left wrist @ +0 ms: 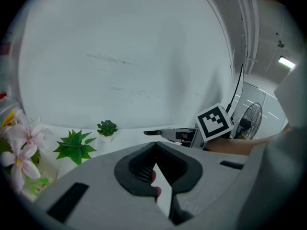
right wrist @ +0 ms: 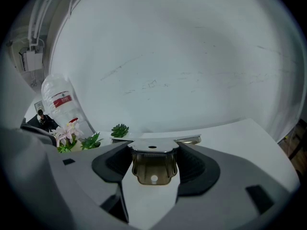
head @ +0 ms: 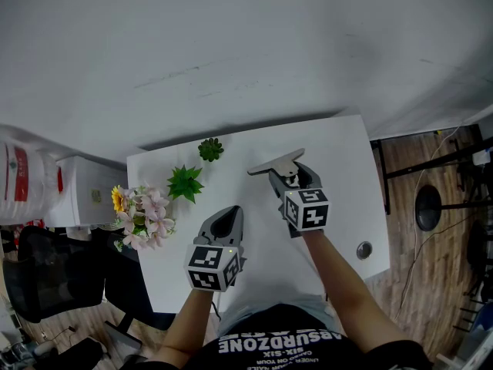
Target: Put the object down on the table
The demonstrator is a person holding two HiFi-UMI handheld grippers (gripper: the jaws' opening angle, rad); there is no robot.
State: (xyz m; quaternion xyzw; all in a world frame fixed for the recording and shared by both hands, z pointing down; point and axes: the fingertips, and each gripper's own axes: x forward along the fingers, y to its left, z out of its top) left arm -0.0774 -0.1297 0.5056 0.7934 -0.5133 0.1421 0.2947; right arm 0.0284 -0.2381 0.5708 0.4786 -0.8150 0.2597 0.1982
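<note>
The flat metal piece (head: 275,163) sits crosswise in the right gripper (head: 286,174), long axis roughly left-right and level, over the white counter (head: 339,153). That gripper's clamped on its brownish tab. The left gripper (head: 225,220) is closed on nothing.

White table (head: 339,168), green plants (head: 185,182), grey object (head: 275,163) — black-and-white patterned cubes (head: 306,209).

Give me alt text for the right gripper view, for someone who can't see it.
The right claw is shut on a flat metal piece over a white table. Farther back stand a small succulent, a spiky green plant and pink flowers, before a white wall.
</note>
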